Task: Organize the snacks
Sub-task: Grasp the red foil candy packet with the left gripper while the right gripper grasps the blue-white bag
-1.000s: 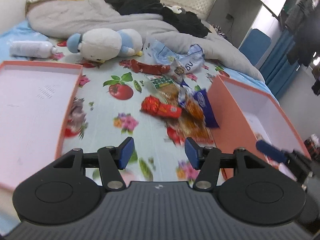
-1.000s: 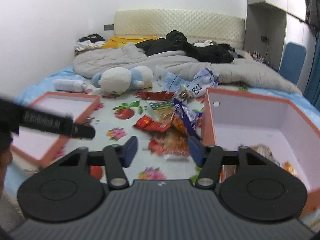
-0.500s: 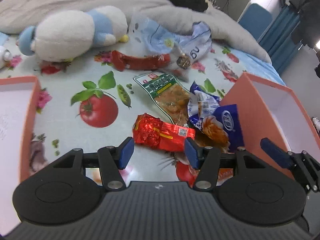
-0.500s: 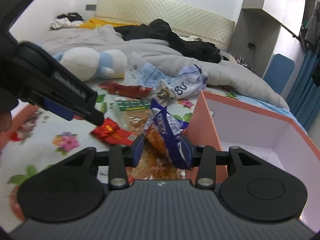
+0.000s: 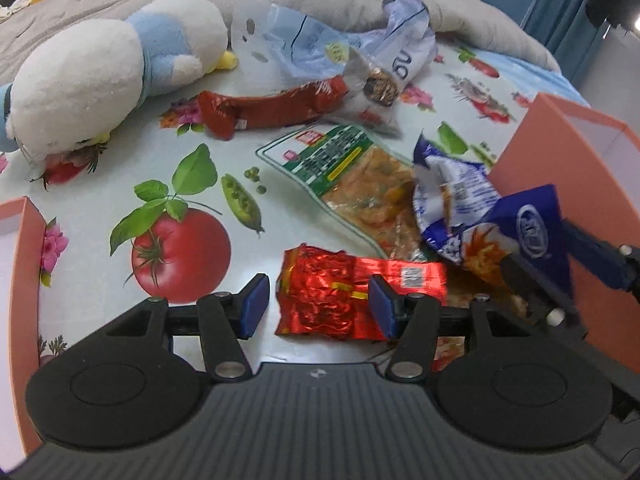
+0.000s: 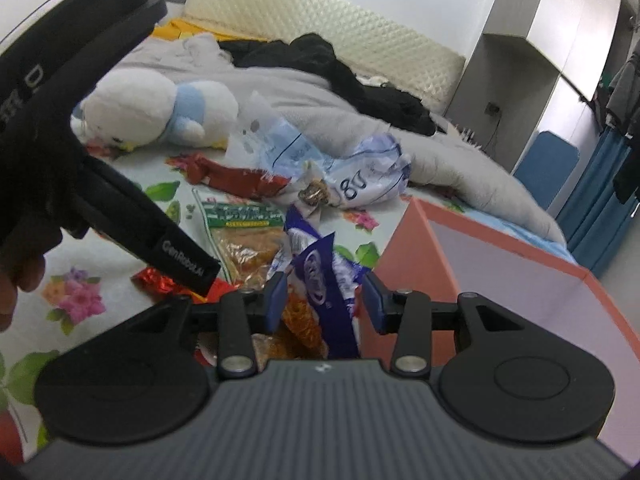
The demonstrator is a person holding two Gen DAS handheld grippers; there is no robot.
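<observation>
The left gripper (image 5: 316,306) hangs over the flowered sheet with its blue pads spread; the red foil packet (image 5: 352,294) lies flat between them, its long axis running across the gap, one end poking past the right pad, and neither pad presses on it. Off to that gripper's left stands an orange box (image 5: 24,280), only its wall and rim in view, so I cannot tell what it holds. Ahead of the pads lie four more snacks: a clear packet with a green label (image 5: 352,176) slanting away to the left, a long dark red packet (image 5: 272,108) lying crosswise beyond it, a crumpled pale blue bag (image 5: 340,44) farthest off, and the blue and white packet (image 5: 476,216) to the right.

The right gripper (image 6: 324,300) has just been closing its jaws; the blue and white packet (image 6: 324,280) stands on edge between its pads, its long axis pointing away, not yet pinched. Just right of that gripper is a second orange box (image 6: 404,252), its visible inside bare.
</observation>
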